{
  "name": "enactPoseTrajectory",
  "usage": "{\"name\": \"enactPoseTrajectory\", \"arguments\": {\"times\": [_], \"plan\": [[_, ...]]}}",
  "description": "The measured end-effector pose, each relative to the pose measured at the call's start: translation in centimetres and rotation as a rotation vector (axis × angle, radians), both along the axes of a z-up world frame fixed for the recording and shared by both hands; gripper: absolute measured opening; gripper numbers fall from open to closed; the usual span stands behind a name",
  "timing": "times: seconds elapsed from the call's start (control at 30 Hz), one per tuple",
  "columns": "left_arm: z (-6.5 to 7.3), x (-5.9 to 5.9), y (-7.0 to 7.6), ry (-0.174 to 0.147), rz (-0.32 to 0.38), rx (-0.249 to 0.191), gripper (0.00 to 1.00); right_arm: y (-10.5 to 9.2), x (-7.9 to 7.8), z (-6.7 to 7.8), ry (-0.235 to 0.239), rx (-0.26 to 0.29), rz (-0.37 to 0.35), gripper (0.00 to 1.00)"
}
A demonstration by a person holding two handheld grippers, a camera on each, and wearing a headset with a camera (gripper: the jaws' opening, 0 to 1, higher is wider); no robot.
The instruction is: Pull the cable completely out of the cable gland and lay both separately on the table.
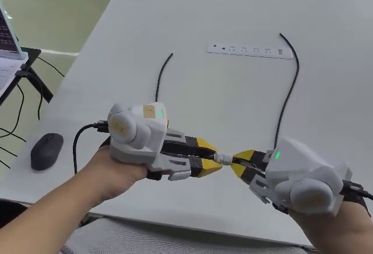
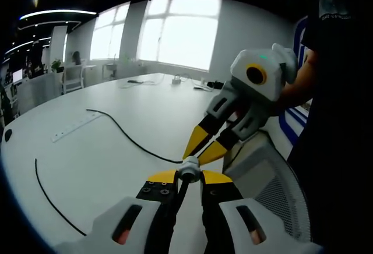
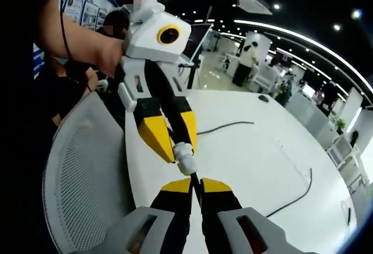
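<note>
Head view: over the table's (image 1: 192, 21) near edge, the left gripper (image 1: 214, 157) is clamped on the white gland (image 1: 223, 159). The right gripper (image 1: 235, 162) meets it tip to tip, its jaws pinched on the black cable (image 3: 196, 180) just beside the gland. Farther off lie a second cable (image 1: 162, 78) and a power strip (image 1: 249, 50).
</note>
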State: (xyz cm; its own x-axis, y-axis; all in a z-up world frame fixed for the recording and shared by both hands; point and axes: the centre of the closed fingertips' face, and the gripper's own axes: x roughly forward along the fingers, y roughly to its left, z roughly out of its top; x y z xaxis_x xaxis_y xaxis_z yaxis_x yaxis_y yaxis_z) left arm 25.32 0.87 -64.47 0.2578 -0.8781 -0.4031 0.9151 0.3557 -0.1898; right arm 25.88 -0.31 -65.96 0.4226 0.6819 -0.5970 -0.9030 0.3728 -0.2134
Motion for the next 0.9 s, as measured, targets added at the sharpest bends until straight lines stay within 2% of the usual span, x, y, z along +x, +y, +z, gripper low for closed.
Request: {"name": "enactPoseTrajectory", "arguments": {"times": [0.3, 0.53, 0.6, 0.83, 0.9], "plan": [[0.2, 0.4, -0.1, -0.003, 0.011, -0.006, 0.15, -0.7, 0.5, -0.1, 0.034, 0.046, -0.058, 0.00], [0.2, 0.5, -0.1, -0.003, 0.015, -0.003, 0.15, -0.6, 0.7, -0.2, 0.040, 0.049, -0.068, 0.00], [0.3, 0.5, 0.2, -0.001, 0.022, -0.006, 0.15, -0.9, 0.8, -0.5, 0.038, 0.034, -0.075, 0.00], [0.8, 0.4, 0.7, 0.011, 0.042, -0.039, 0.15, -2.1, 1.3, -1.1, 0.065, 0.030, -0.139, 0.00], [0.9, 0.3, 0.6, 0.012, 0.043, -0.042, 0.15, -2.5, 1.4, -1.5, 0.090, 0.044, -0.168, 0.00]]}}
